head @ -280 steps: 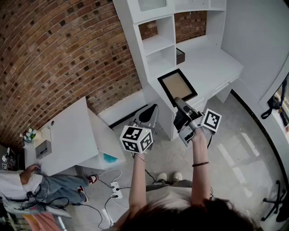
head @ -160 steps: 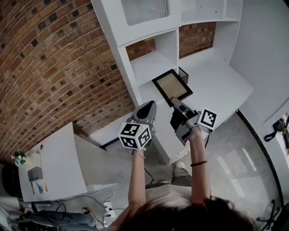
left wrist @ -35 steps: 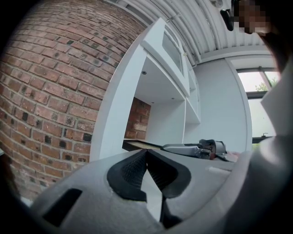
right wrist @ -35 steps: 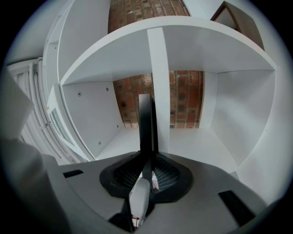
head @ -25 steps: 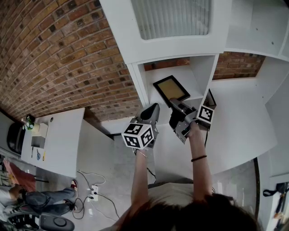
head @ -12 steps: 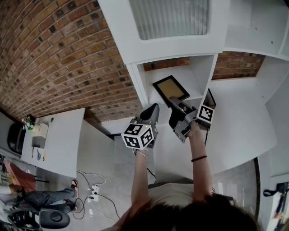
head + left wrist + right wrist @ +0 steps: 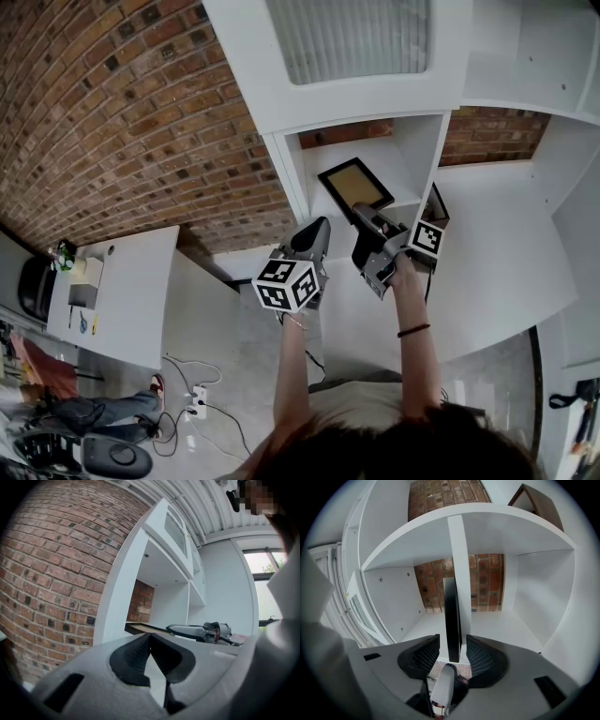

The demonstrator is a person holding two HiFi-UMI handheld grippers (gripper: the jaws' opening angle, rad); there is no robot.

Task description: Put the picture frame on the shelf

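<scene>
Your right gripper point(image 7: 451, 656) had just opened its jaws around the picture frame point(image 7: 451, 620); left of it, your left gripper point(image 7: 149, 641) was closed.

Pic frame point(image 7: 356, 185): 1, at 12 o'clock. White shelf unit point(image 7: 281, 94): 1, w/ 1 ribbed door panel point(image 7: 352, 37), also at 12. Dark brown box point(image 7: 437, 204): 1, at 1. White side table point(image 7: 131, 281): 1, at 9; grey box point(image 7: 82, 296) on it: 1. Power strip point(image 7: 197, 401): 1, at 7. Bystander point(image 7: 70, 414): 1, at 8. Wristband point(image 7: 412, 330): 1, at 4.
</scene>
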